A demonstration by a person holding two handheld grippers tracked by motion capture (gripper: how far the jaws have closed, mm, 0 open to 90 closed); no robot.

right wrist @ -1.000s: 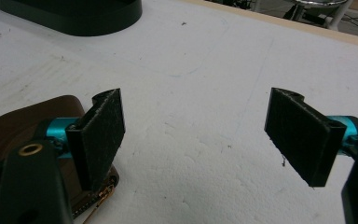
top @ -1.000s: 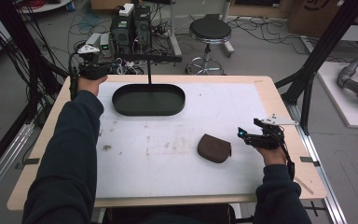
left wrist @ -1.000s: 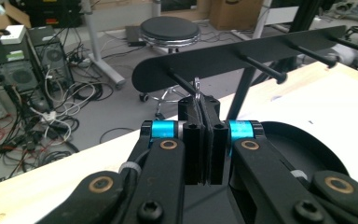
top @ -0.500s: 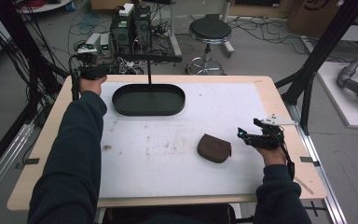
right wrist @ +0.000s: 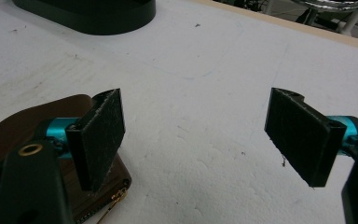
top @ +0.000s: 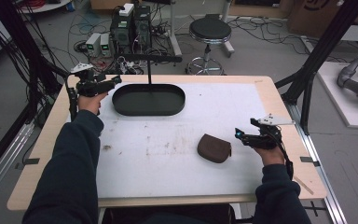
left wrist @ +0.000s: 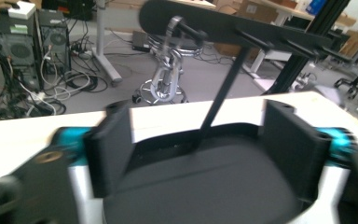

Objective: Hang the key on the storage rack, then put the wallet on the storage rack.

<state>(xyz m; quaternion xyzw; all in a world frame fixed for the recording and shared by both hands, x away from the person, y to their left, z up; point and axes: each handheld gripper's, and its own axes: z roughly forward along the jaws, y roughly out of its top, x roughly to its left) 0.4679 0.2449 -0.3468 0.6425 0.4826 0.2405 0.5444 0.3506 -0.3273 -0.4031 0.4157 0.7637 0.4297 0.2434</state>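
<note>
Left forearm stretched far forward along the left edge of the surface (top: 270, 93); left gripper (top: 114, 82) held level at the far left corner, aimed at the left end of the black oval tray (top: 121, 105), just beside its rim; fingers (left wrist: 109, 156) just opened wide, nothing between them, tray wall and thin black post (top: 149, 70) seen through the gap in the left gripper view. Right forearm short and bent at the near right; right gripper (top: 238, 135) level, pointing left at the brown pouch (top: 214, 148), close to its right side without touching; fingers (right wrist: 98, 137) spread wide, gripping nothing. Pouch flat on the white sheet, right of centre, well apart from the tray. No readable writing or labels.
</note>
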